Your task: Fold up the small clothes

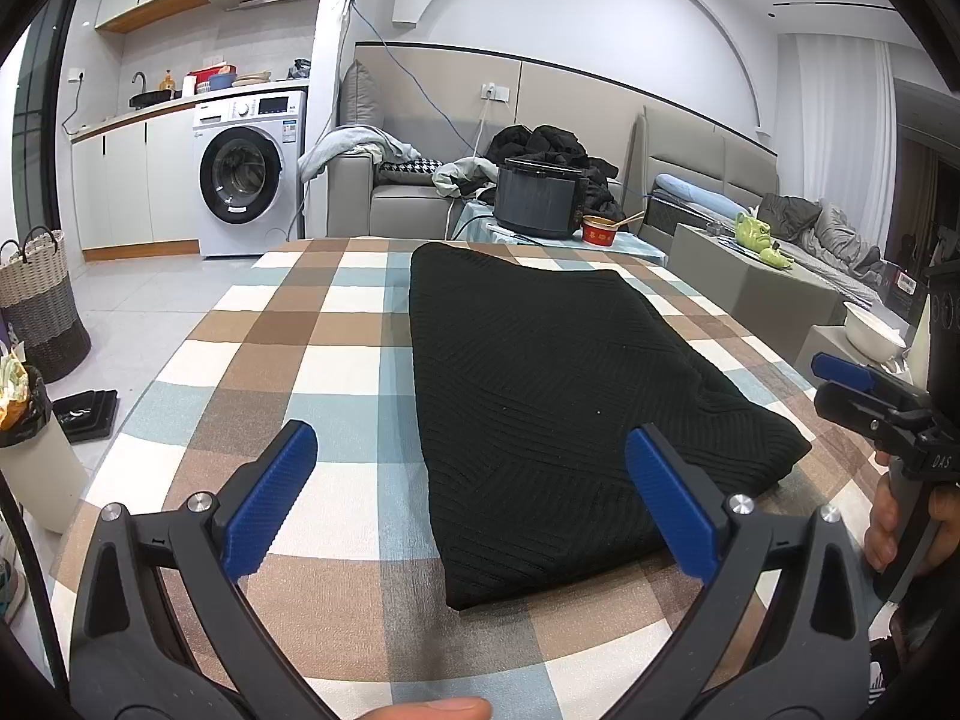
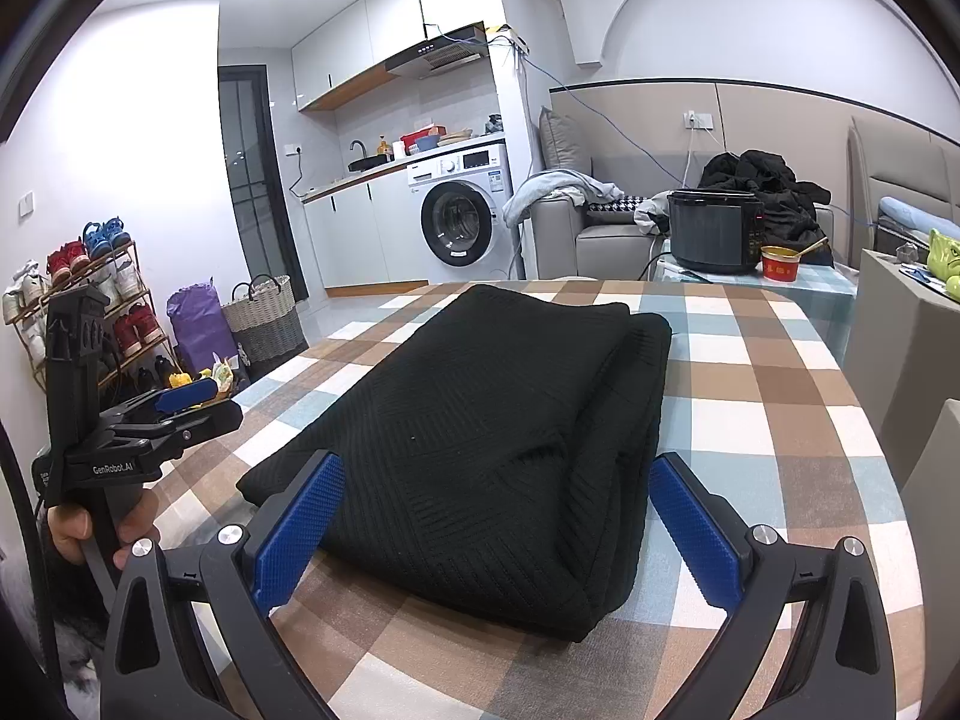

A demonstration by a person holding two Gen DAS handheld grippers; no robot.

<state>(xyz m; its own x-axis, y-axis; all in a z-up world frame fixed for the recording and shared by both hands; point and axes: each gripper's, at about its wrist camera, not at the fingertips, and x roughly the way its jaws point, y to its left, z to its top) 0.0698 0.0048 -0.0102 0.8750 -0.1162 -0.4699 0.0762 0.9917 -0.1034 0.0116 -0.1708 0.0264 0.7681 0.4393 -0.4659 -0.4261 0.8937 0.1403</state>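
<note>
black knit garment point(image 2: 480, 438) lies folded lengthwise along the table point(image 1: 288, 360) middle, near end at the near edge | left gripper point(image 1: 471, 495) wide, empty | right gripper point(image 2: 498, 525) wide, empty, probably lined up to grasp this end for a crosswise fold

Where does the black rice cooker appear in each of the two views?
Left wrist view: the black rice cooker is above the middle, just beyond the far edge of the checked table.
Right wrist view: the black rice cooker is in the upper right, again beyond the table.
Shared landmark: the red bowl stands at its right side.
</note>
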